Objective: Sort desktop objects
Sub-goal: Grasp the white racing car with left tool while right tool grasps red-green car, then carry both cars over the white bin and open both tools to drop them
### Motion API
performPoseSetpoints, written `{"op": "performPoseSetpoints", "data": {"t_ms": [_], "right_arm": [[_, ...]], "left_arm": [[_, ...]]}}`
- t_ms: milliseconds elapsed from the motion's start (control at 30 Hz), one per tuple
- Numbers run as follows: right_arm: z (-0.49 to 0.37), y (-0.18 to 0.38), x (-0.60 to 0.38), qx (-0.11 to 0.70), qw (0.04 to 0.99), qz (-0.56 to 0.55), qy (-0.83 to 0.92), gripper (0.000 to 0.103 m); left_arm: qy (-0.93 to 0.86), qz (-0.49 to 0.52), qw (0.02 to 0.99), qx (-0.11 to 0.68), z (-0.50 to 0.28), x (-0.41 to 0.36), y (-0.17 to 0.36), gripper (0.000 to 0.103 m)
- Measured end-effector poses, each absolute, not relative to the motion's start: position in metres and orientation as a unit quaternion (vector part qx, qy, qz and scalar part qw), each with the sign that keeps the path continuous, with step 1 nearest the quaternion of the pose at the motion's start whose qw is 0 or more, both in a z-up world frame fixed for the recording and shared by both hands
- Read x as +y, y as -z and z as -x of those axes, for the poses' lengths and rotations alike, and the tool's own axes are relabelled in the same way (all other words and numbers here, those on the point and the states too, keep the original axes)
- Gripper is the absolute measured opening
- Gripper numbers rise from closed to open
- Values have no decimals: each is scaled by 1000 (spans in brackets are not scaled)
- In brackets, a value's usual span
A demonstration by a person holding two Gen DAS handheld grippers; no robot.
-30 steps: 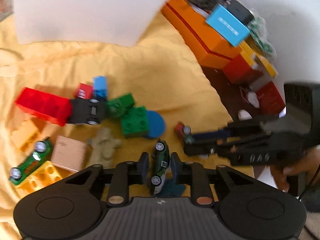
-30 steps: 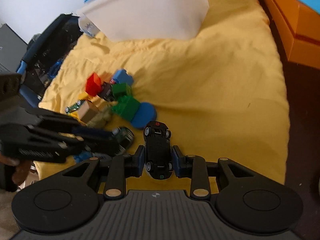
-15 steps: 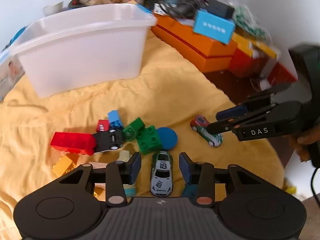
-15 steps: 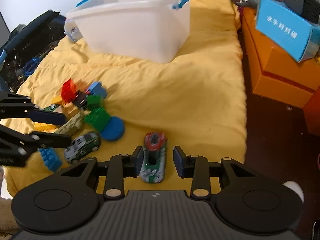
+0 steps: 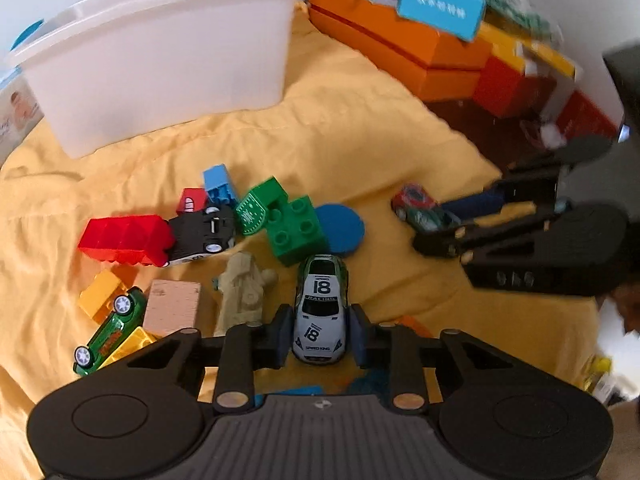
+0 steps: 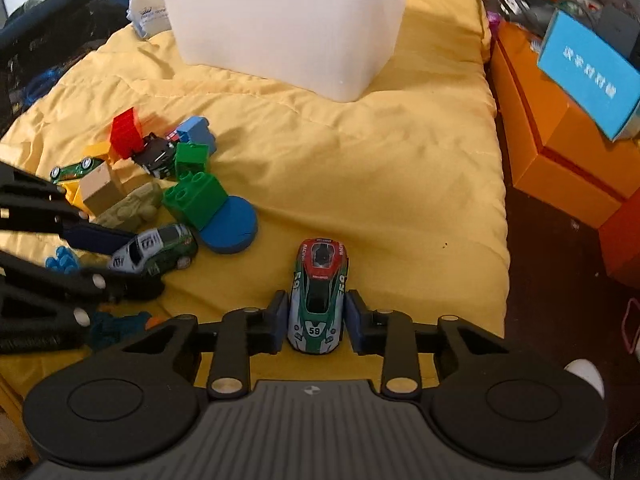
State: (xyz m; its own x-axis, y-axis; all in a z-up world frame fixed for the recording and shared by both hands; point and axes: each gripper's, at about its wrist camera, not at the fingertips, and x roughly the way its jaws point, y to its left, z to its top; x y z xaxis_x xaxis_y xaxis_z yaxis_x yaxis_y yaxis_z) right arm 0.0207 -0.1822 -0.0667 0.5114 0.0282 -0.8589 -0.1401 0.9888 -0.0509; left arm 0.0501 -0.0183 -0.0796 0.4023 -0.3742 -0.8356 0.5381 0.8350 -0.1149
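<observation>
We see the white 18 car [image 5: 320,312] between the left gripper [image 5: 318,336] pads, which have just closed in and clamp its sides, by the green brick [image 5: 298,228] and blue disc [image 5: 340,228] on the yellow cloth [image 5: 360,140]. Our right gripper [image 6: 316,320] has likewise just closed on the 59 car [image 6: 318,296], alone on bare cloth. The white bin [image 6: 280,28] stands behind.

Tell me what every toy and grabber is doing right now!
left gripper, jaws just closed, pinching the number 18 car
right gripper, jaws just closed, pinching the number 59 car
white bin, upright, no lid
green star-wheel car, tipped on its side
black car, tipped over
</observation>
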Motion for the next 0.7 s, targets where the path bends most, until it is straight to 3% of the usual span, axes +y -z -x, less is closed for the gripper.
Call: {"op": "performPoseSetpoints", "data": {"t_ms": [300, 700], "right_arm": [[-15, 20, -186, 443, 894, 22, -59, 33], [-102, -69, -184, 300, 952, 15, -63, 33]], "left_arm": [[284, -59, 861, 417, -47, 2, 20, 33], [237, -58, 930, 276, -150, 30, -81, 33]]}}
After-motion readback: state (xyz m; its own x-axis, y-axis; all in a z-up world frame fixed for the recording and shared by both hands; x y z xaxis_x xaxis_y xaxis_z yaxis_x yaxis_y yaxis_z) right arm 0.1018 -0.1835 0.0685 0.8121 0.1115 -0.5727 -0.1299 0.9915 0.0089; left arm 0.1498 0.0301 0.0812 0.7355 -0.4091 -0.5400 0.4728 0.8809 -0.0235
